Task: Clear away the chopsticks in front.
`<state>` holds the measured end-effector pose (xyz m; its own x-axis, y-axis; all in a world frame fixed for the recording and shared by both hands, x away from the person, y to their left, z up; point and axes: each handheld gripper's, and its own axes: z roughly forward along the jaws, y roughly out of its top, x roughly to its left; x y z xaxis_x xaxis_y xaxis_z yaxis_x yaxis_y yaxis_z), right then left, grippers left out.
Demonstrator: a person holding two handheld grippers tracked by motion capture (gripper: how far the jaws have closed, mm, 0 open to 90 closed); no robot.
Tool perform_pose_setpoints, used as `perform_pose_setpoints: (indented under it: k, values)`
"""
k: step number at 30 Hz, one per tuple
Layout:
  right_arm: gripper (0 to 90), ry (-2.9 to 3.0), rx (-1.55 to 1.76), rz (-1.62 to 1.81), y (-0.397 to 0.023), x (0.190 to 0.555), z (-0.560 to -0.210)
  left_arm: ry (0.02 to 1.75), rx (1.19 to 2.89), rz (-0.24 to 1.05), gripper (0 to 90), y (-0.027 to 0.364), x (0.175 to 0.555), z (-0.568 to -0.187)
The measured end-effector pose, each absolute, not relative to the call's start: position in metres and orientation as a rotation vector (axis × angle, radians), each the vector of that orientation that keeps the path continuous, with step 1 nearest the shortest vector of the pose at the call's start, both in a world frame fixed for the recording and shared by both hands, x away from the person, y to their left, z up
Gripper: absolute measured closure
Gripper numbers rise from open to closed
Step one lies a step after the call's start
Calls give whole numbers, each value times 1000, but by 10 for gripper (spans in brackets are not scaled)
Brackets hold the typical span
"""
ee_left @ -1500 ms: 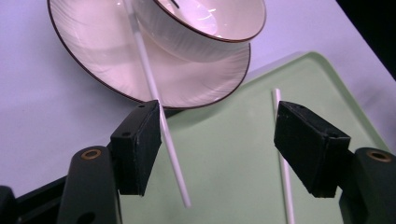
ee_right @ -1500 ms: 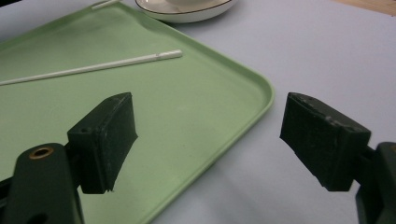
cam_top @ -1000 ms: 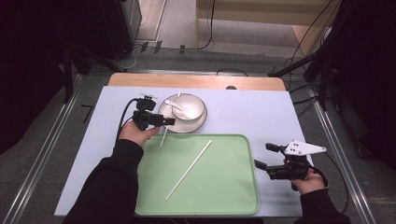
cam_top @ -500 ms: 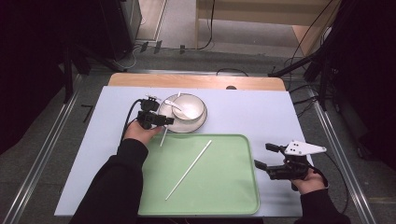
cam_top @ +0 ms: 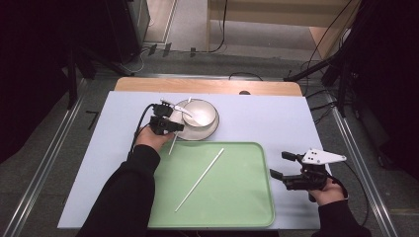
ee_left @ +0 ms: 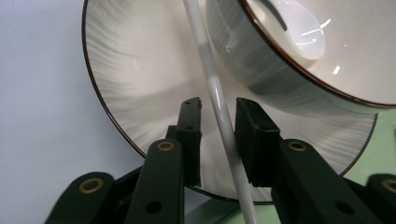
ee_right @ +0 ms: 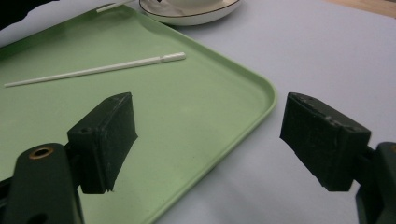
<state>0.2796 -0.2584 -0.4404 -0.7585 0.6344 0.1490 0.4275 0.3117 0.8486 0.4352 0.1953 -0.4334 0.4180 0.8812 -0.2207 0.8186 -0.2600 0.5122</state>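
- Left tool (cam_top: 174, 127): positioned at the near-left rim of the plate (cam_top: 211, 133), toward the far middle of the desk (cam_top: 276, 118). Its jaws have just been closing around the white chopstick (ee_left: 218, 105), which passes between them; in the left gripper view a narrow gap shows on either side of the stick, so the pads do not yet press it.
- White chopstick: leans across the plate beside the bowl (cam_top: 201, 112), its lower end reaching toward the far-left corner of the green tray (cam_top: 247, 197).
- Bowl: sits on the plate, a white spoon (cam_top: 190, 116) inside.
- Second chopstick (cam_top: 199, 179): lies diagonally in the middle of the tray.
- Right tool (cam_top: 281, 169): held level just off the tray's right edge, jaws spread wide, nothing between them.
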Motion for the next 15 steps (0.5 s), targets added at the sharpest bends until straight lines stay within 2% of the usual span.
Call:
perform_pose_setpoints:
  k: [6,15]
  values:
    - [187,2359,973,1432,-258,279,-441,1526,2042,94,838,198,438,-434]
    - [187,2357,974,1434,-259,279,-441,1568,1987,87,856,205,437,-426]
